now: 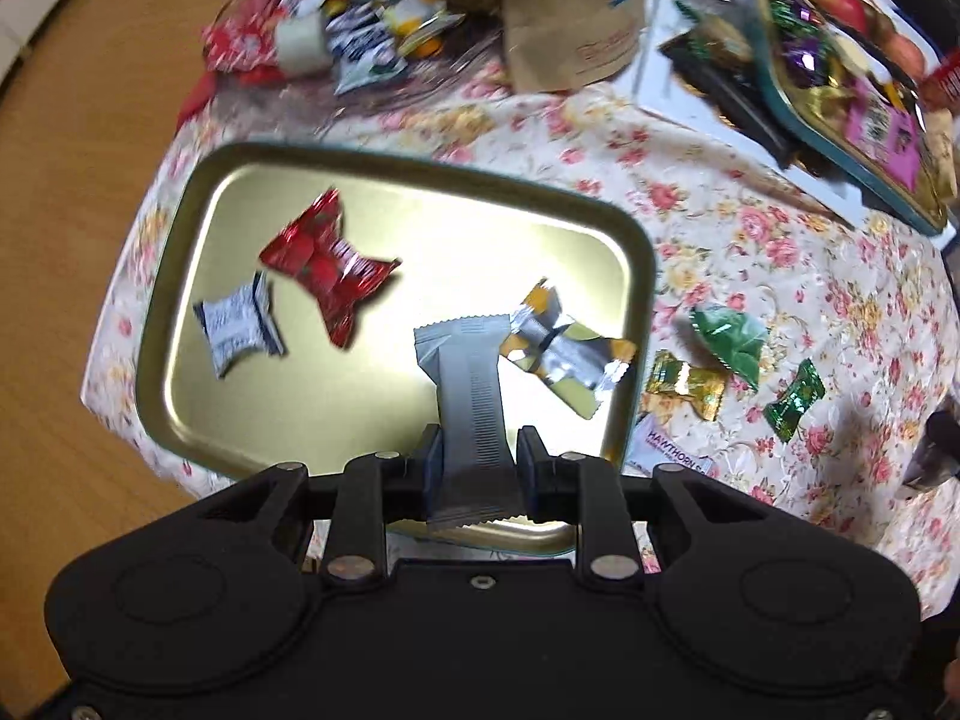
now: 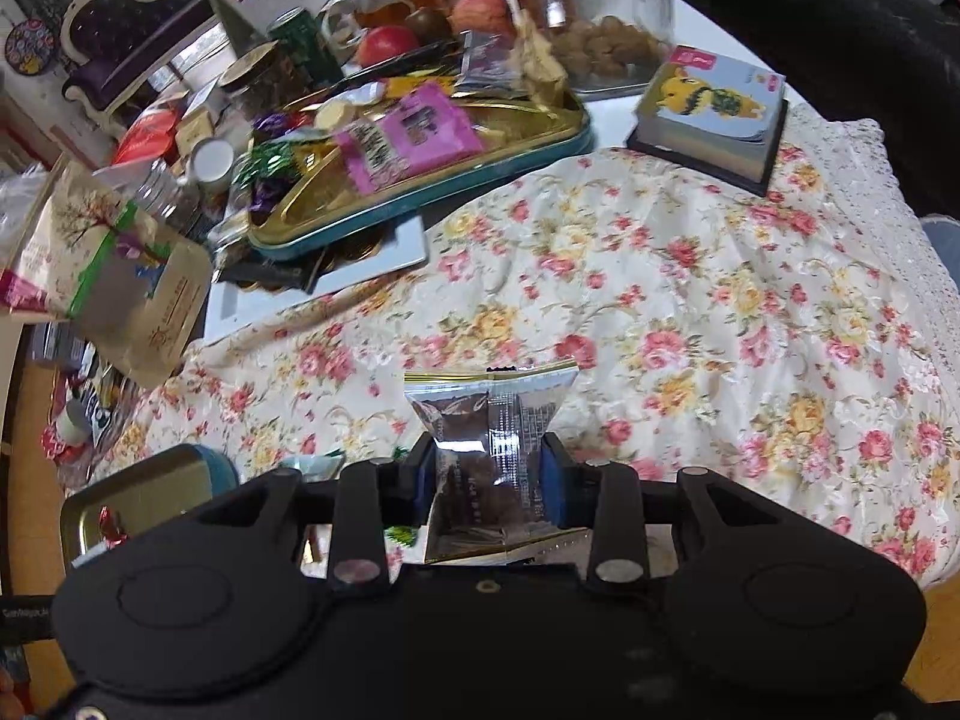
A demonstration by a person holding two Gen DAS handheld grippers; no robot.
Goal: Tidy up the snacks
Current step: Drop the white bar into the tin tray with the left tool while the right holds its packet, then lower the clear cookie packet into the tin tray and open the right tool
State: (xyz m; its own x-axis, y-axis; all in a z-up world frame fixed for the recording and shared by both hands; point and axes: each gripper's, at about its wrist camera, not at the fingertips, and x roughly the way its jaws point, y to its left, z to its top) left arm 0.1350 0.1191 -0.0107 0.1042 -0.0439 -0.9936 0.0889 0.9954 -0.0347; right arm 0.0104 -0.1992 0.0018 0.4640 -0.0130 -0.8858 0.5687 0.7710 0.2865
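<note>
Mid-sort, both grippers loaded. Left gripper is clamped on a grey snack bar, held above the near edge of the gold tray. Tray already has a red candy, a white-blue packet and a yellow-silver wrapper hanging over its right rim. Right gripper is clamped on a dark foil packet over the floral tablecloth, with the tray off to its lower left. Next move is likely to lower and release the bar onto bare tray floor, then bring the packet across. Loose on the cloth just right of the tray: gold candy, green wrapper, green candy. Further back, a cluttered teal tray and a paper bag, well apart from the work. The left view is motion-blurred.
</note>
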